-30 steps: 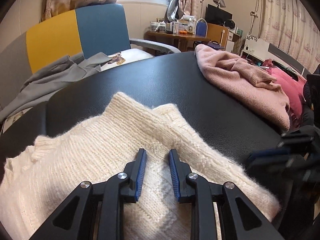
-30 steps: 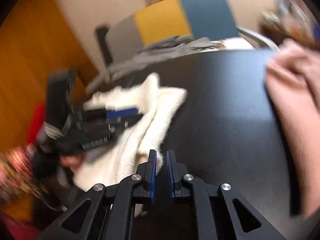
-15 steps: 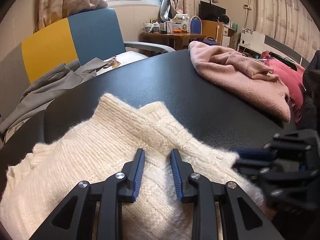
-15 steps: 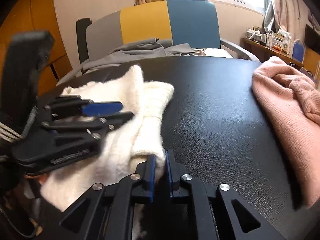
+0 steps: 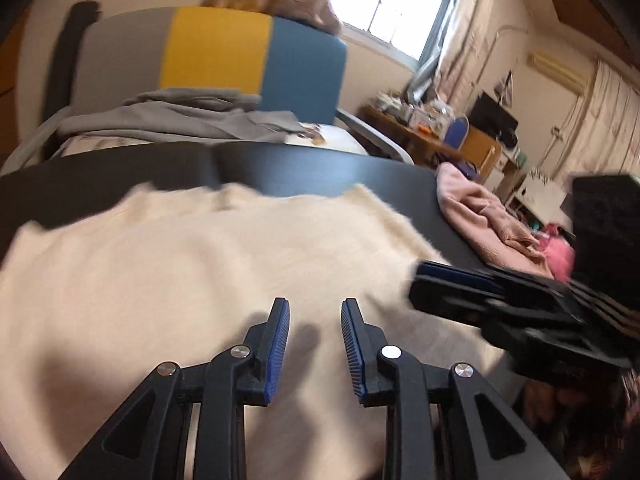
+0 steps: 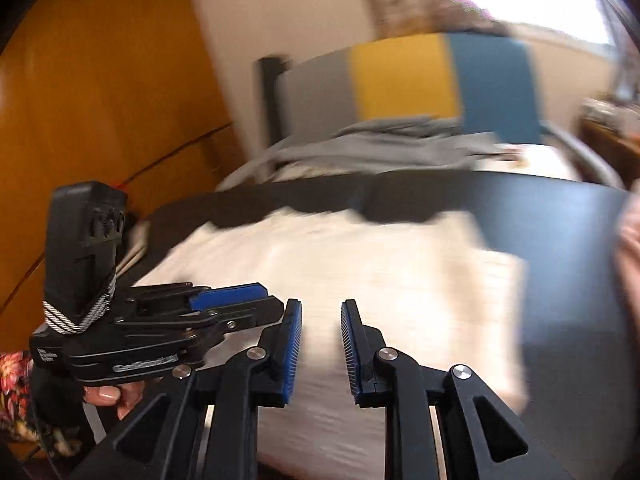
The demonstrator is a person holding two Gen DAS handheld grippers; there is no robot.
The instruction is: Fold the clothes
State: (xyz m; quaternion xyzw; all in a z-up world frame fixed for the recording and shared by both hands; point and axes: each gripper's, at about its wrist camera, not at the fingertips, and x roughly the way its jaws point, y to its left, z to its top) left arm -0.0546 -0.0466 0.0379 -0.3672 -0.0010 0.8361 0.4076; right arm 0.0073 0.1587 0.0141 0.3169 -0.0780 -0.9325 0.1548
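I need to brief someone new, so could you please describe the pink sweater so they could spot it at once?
Start at the black table in front of the yellow-and-blue chair. A cream sweater covers its near side; the pink sweater lies crumpled at the far right edge. It is the only pink, unfolded heap on the table.

cream sweater (image 5: 208, 264) released, right jaws opening

Fuzzy cream knit sweater (image 5: 224, 264) on a matt, leather-grained black table (image 5: 320, 168); smooth wooden panel (image 6: 100, 100).
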